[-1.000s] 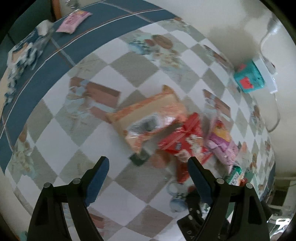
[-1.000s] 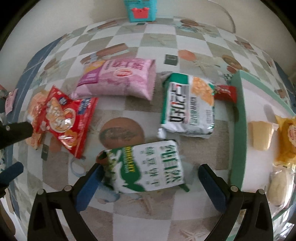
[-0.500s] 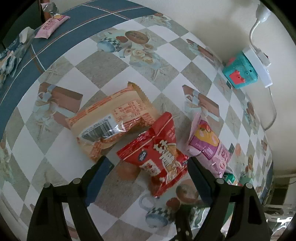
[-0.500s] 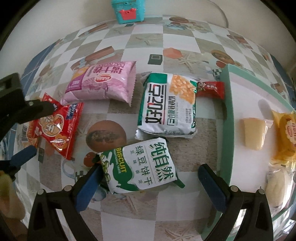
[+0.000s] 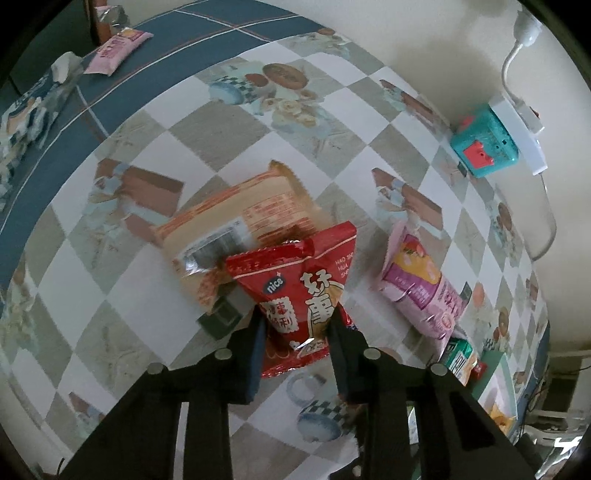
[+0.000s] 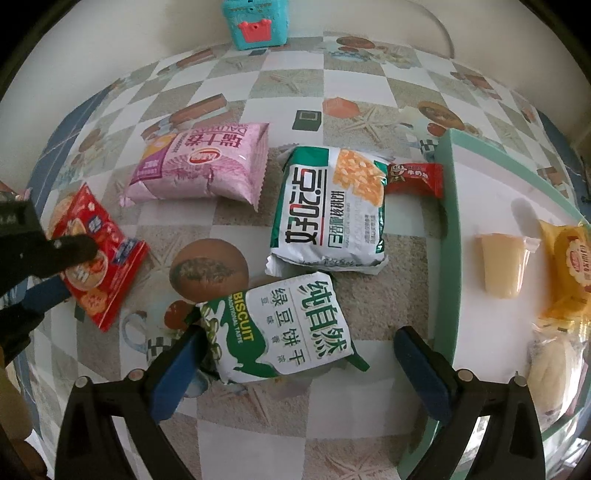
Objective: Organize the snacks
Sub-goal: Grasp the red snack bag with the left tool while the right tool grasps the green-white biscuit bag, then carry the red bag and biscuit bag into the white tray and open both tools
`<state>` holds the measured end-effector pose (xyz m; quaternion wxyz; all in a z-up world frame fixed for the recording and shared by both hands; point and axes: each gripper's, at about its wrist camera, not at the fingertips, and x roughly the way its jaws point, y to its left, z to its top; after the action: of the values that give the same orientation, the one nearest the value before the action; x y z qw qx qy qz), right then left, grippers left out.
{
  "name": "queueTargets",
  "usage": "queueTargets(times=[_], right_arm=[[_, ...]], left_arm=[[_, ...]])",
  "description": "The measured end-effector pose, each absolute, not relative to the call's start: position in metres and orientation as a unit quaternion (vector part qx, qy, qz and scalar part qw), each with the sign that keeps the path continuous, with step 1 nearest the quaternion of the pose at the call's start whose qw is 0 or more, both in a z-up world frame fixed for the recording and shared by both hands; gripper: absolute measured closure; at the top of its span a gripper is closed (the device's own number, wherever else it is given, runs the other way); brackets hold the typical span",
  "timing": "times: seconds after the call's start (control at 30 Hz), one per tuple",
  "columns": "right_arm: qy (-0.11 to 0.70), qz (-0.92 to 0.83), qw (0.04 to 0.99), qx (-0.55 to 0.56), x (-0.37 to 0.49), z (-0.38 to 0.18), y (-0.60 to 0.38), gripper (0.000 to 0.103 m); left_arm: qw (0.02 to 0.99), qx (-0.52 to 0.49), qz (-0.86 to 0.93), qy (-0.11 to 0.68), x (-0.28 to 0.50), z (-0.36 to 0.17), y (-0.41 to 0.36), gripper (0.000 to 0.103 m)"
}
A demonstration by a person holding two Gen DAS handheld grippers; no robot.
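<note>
I count six snack packets on the bench: one red [image 5: 299, 299], one orange [image 5: 240, 225], two pink [image 6: 199, 166] [image 5: 116, 51], two green-and-white [image 6: 328, 210] [image 6: 280, 325]. One teal box [image 6: 255, 22].

Red snack packet [image 5: 299, 295] pinched upright, overlapping orange packet [image 5: 236, 225]

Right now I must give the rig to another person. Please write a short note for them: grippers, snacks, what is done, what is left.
Left gripper: jaws just closed on the red snack bag, which overlaps the orange pack.
Right gripper: jaws open, straddling the green biscuit pack, not gripping.
On the tablecloth: pink pack, green-white pack, small red candy.
In the green tray: jelly cup, yellow pack, a pale wrapped item.
Left: move the remaining packs, presumably into the tray.
</note>
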<state>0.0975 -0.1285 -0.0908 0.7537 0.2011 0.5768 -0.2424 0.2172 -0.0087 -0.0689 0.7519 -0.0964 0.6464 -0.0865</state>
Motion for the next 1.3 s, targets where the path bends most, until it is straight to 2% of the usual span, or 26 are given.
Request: queueTargets(times=[0.2,0.4,0.9,1.3], right_arm=[[0.565,-0.227,0.769,0.195,0.085,-0.080,-0.120,0.030],[0.558,-0.216,0.773,0.211,0.068,-0.071,-0.120,0.032],[0.504,-0.247,0.797,0.224,0.014,0.002,-0.141,0.032],[0.489,-0.305,0.774,0.262,-0.036,0.010,-0.205,0.032]], left_arm=[[0.742,-0.099,-0.083,0.658,0.205,-0.069,0.004,0.071],[0.744,-0.097,-0.089,0.655,0.188,-0.058,0.011,0.071],[0.779,-0.101,-0.121,0.607,0.145,0.003,0.025,0.072],[0.788,-0.077,-0.171,0.586,0.114,0.029,-0.010,0.072]])
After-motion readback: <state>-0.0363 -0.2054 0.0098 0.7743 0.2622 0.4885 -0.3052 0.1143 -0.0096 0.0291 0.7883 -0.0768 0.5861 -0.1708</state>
